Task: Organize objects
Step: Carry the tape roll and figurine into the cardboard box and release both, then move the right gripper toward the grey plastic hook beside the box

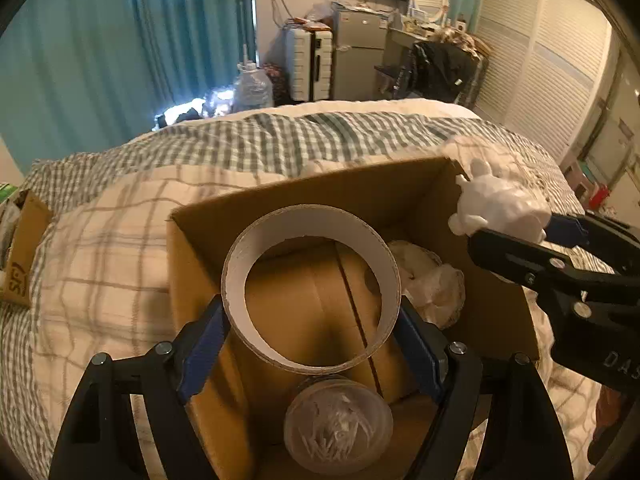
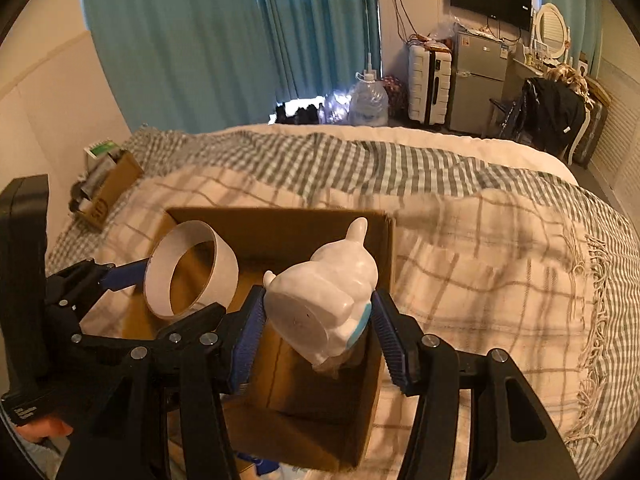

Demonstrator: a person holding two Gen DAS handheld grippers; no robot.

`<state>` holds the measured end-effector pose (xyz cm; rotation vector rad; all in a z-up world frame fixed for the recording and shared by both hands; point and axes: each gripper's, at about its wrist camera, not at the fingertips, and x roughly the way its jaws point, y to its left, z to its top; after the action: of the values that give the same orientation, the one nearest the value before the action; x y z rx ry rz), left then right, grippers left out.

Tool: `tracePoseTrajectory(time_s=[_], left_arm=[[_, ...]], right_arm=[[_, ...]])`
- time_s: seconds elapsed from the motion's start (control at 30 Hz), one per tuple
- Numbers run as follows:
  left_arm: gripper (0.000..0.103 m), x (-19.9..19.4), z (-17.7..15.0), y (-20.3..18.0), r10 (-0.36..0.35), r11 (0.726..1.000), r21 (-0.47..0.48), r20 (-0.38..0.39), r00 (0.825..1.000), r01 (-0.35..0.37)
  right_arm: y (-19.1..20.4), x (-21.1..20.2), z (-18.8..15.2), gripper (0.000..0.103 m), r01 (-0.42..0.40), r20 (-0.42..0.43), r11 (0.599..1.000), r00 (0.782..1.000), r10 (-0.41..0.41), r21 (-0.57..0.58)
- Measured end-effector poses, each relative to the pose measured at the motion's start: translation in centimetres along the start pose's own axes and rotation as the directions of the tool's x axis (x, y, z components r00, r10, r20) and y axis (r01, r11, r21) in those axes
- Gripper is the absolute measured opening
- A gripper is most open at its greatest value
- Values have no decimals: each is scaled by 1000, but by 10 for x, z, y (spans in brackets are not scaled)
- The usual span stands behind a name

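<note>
An open cardboard box [image 1: 404, 184] [image 2: 280, 222] lies on the bed. My left gripper [image 1: 312, 332] [image 2: 176, 280] is shut on a wide tape roll [image 1: 310, 288] [image 2: 190, 274], held over the box's opening. My right gripper [image 2: 318, 320] [image 1: 516, 236] is shut on a white animal figurine [image 2: 328, 292] [image 1: 500, 204], its blue pads pressing both flanks, above the box's right side. Inside the box lie a clear round jar [image 1: 338, 426] and crumpled white wrapping [image 1: 432, 284].
The bed is covered by a beige plaid blanket [image 2: 480, 260] and a green checked sheet [image 1: 280, 140]. A second small carton [image 2: 108, 188] [image 1: 20, 256] with items stands at the bed's left edge. Beyond the bed are teal curtains, a water jug, a suitcase and a small fridge.
</note>
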<state>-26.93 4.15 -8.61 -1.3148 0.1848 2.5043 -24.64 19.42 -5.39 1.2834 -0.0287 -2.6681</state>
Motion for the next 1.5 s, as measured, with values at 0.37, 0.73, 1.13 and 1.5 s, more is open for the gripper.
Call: tracePoseTrajectory(time_s=[0.37,0.73,1.13,1.5], left_arm=[[100,-76,1,15,78,995,-62,47,996,-75],[103,-225,-41,26,181,983,-54,200,963,-174],[103,-198,-162,43,230,965,-148,82,970,-216],[103,-149,-221,66,267,936,-237,0,964,-259]], right_arm=[[12,-87,15,73,114,95,993,989,-112,-15],[74,-226,-14,92,176,200,979,968,-153,-106],[110,-182,-117,98,154,115,972,984,-135,-176],[145,-34,-189,94,-2,-225,954,972,-68,-298]])
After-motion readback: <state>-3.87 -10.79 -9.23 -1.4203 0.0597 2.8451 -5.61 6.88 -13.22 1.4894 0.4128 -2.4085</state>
